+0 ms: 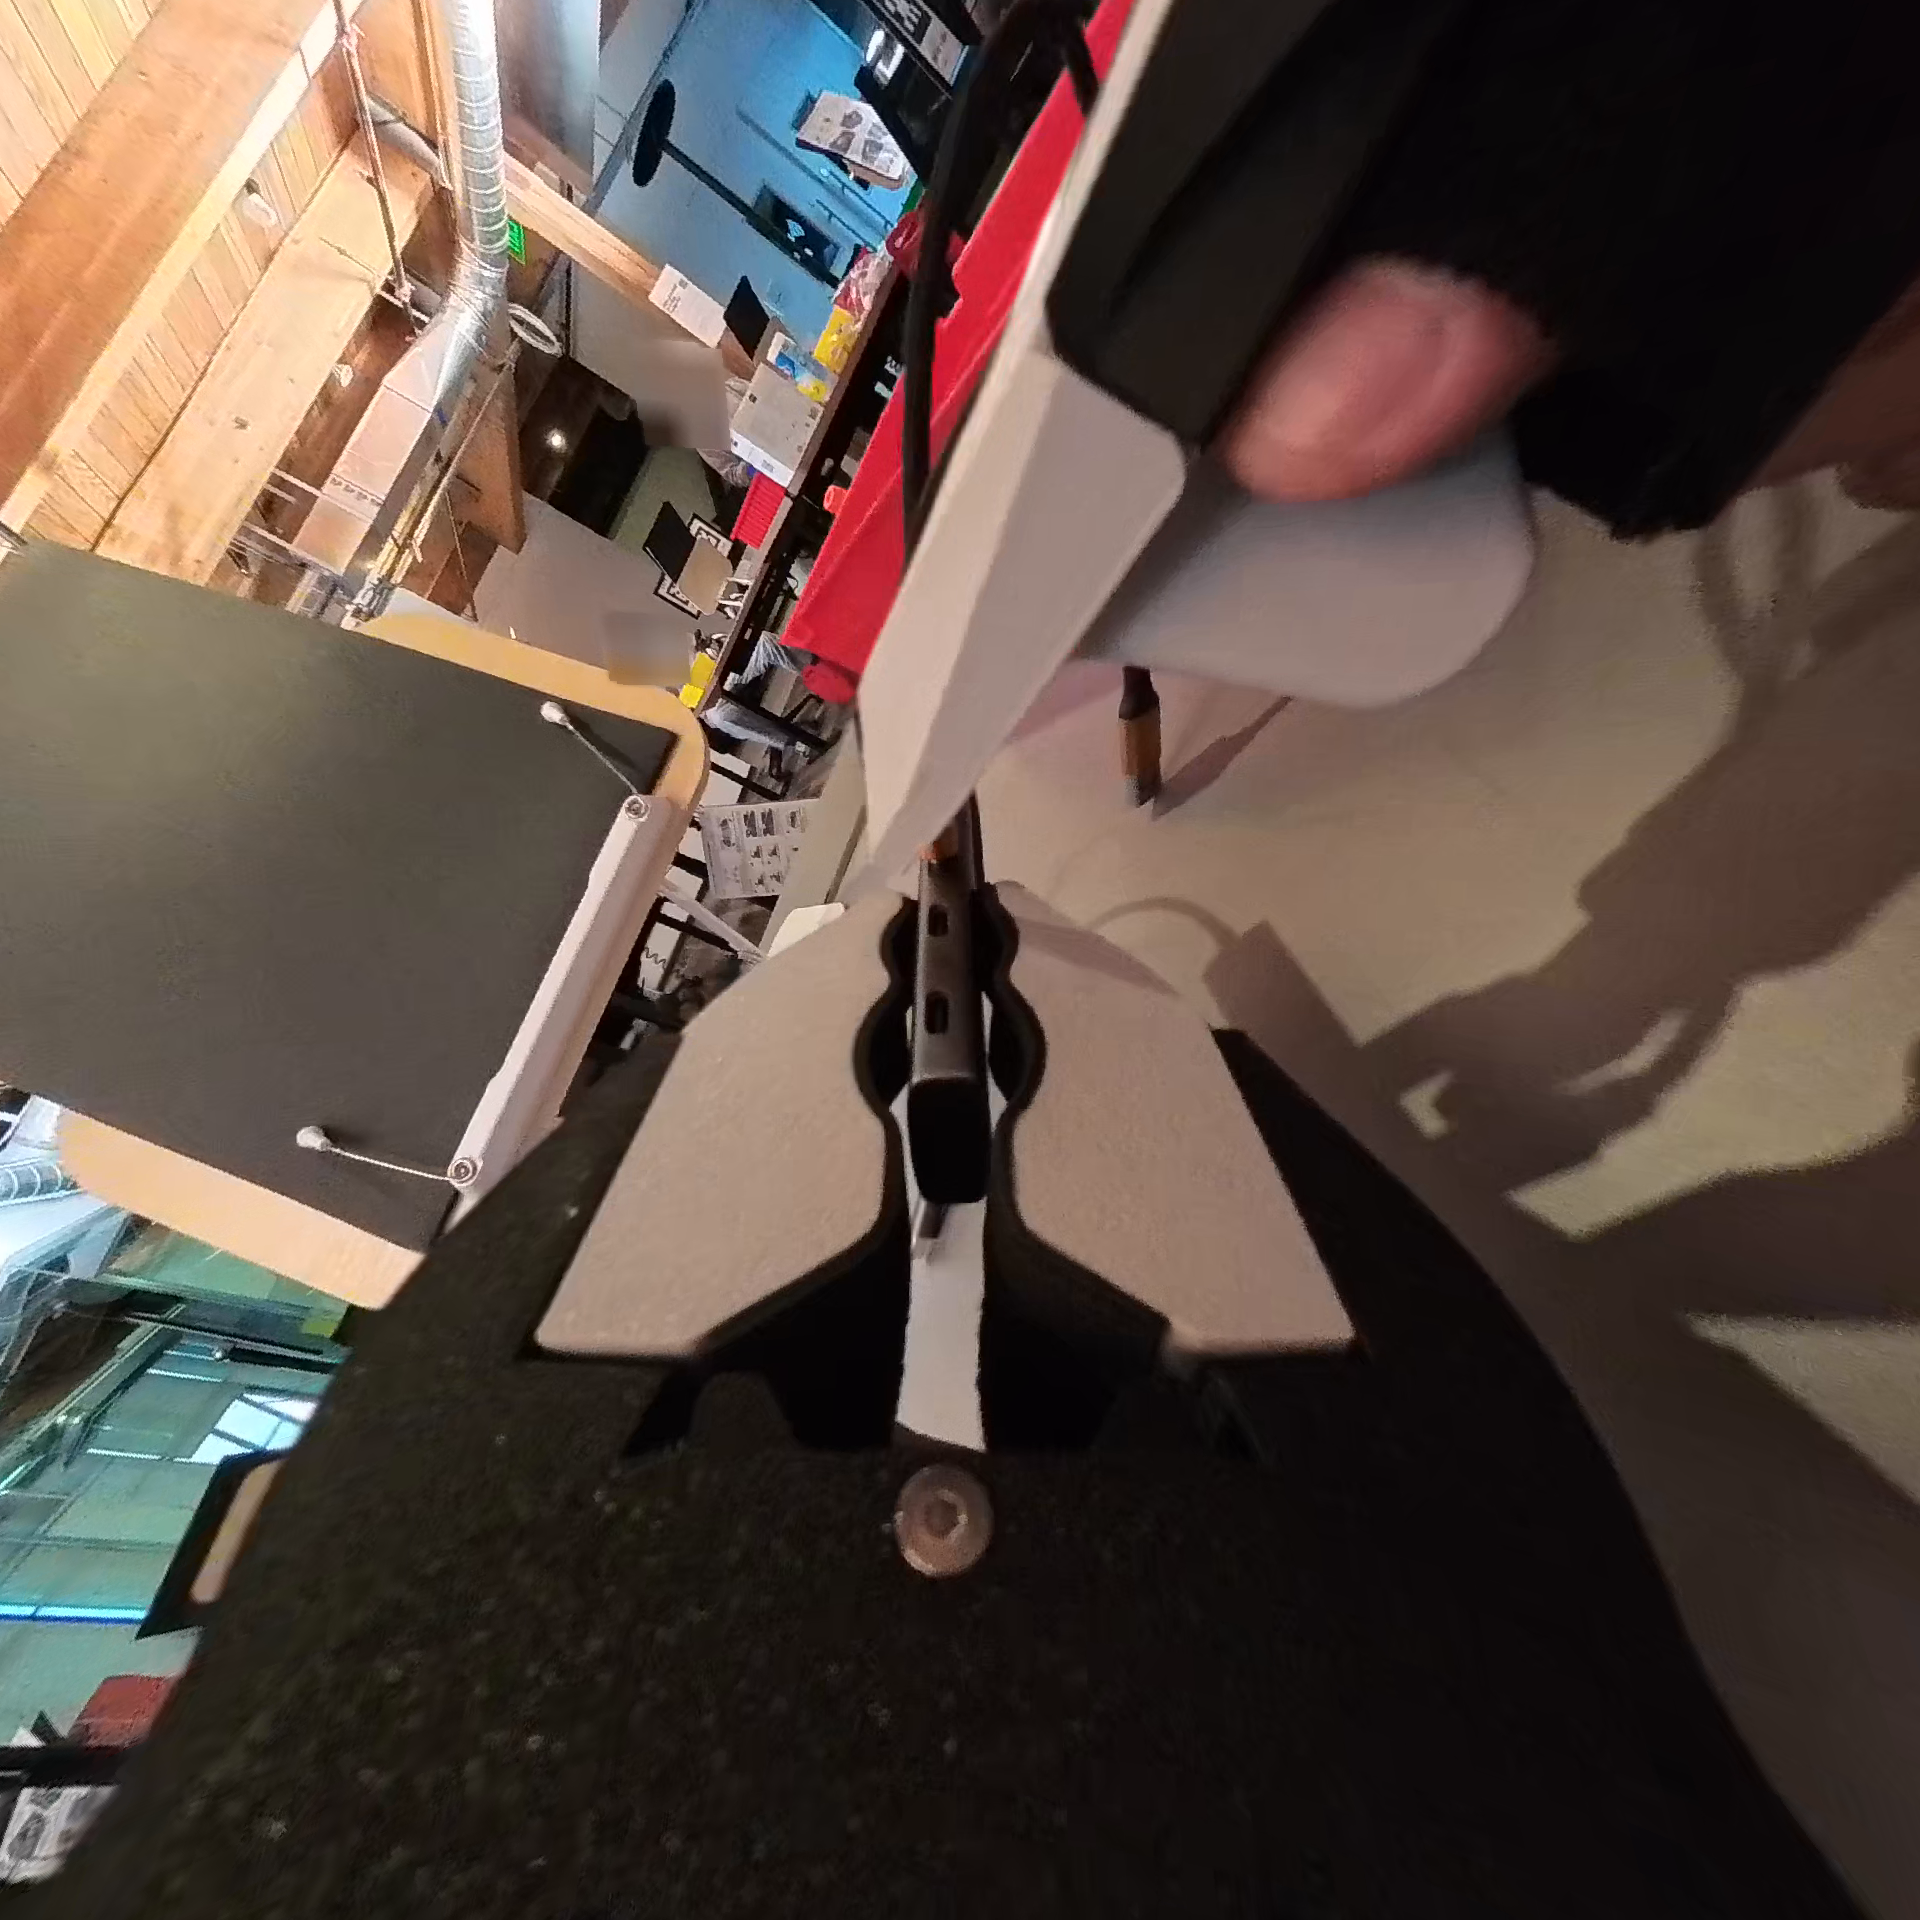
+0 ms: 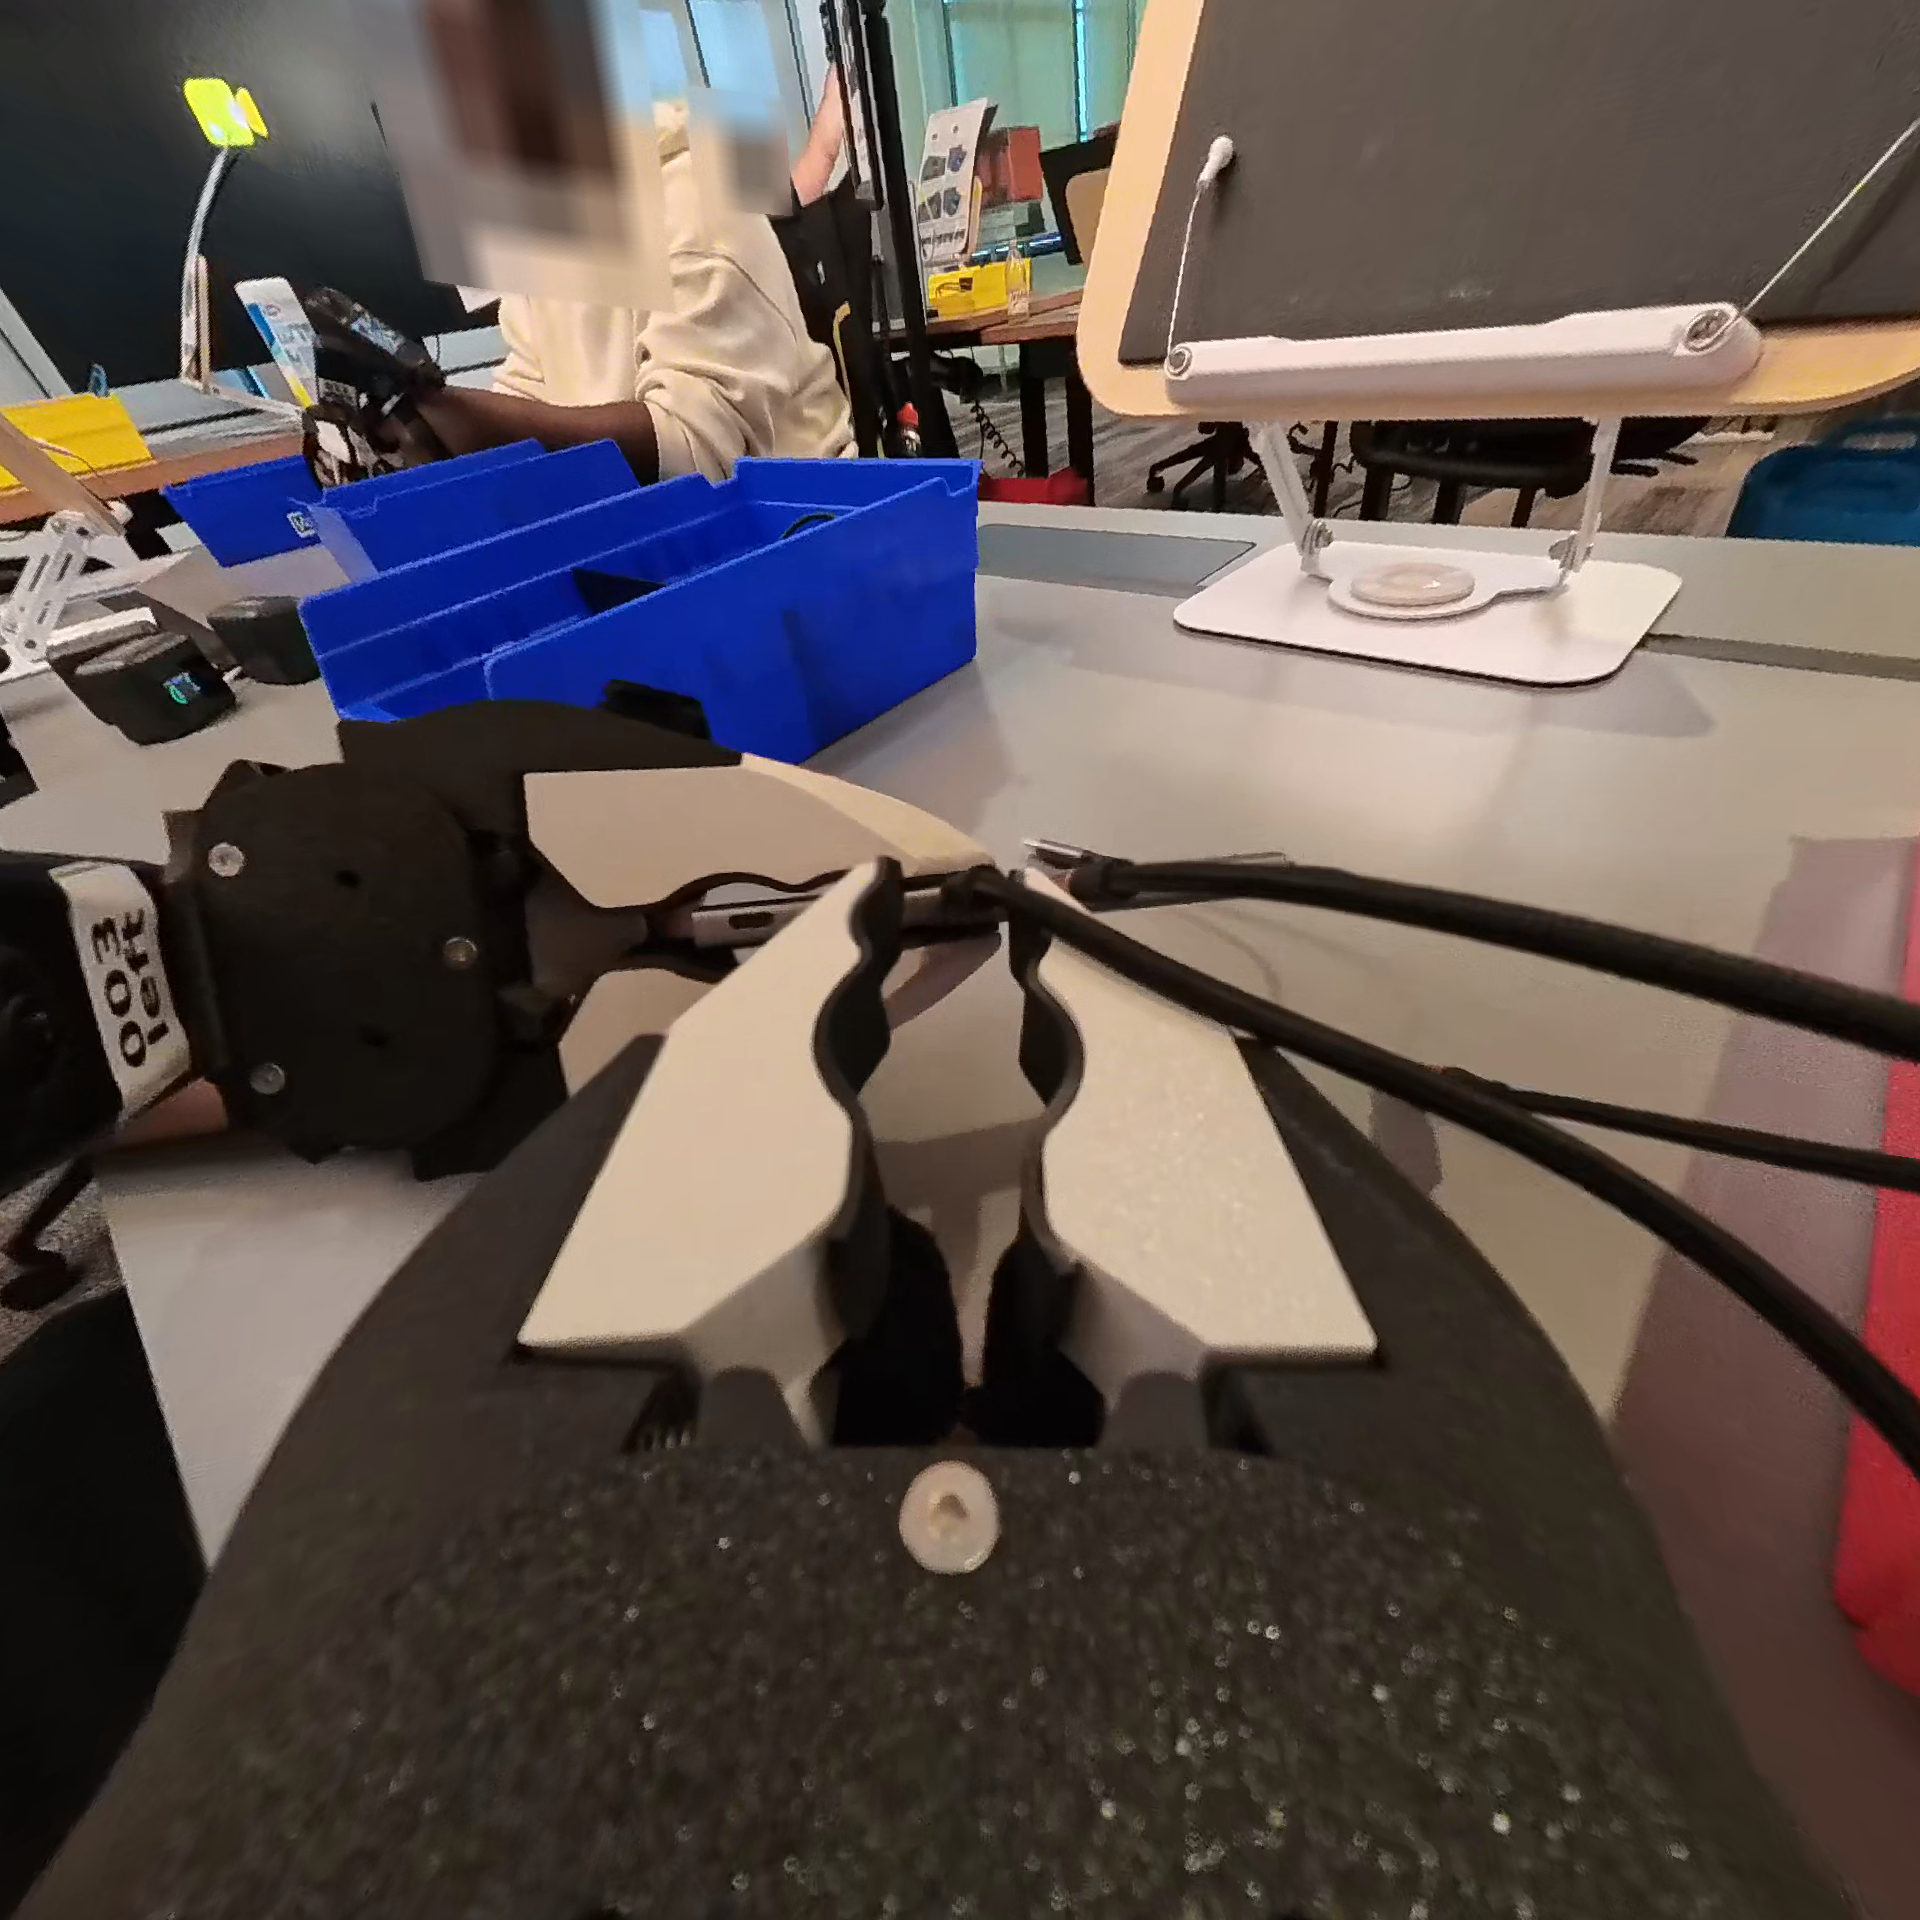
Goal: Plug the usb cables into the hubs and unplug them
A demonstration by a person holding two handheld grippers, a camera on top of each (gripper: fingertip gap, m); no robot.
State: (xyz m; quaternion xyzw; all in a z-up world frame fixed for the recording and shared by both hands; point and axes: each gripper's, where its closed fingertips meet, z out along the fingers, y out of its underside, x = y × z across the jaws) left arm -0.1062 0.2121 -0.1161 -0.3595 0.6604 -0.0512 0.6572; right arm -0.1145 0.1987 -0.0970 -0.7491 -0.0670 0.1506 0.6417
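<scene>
At the far left of the right wrist view, blue bins (image 2: 727, 644) are standing on the grey table (image 2: 1247, 748), well apart from the grippers. Nearer, the left gripper (image 1: 943, 935) is being held side-on, and a slim dark adapter (image 1: 940, 1049) with small ports along its edge is being pinched flat between its jaws, just above the table. At the middle, the right gripper (image 2: 951, 899) is being brought against the adapter's end. Its jaws are nearly together and appear to be closing on the plug of a black cable (image 2: 1455, 925), though how firmly it is being gripped cannot be told. A thumb (image 1: 1371, 384) is being pressed on that gripper's body. Further black cables are trailing off to the right, past a dark board on a white stand (image 2: 1455, 613).

The adapter is judged light, stiff and smooth, so best gripped across its flat faces. The cable is limp and is best taken at its rigid plug.
</scene>
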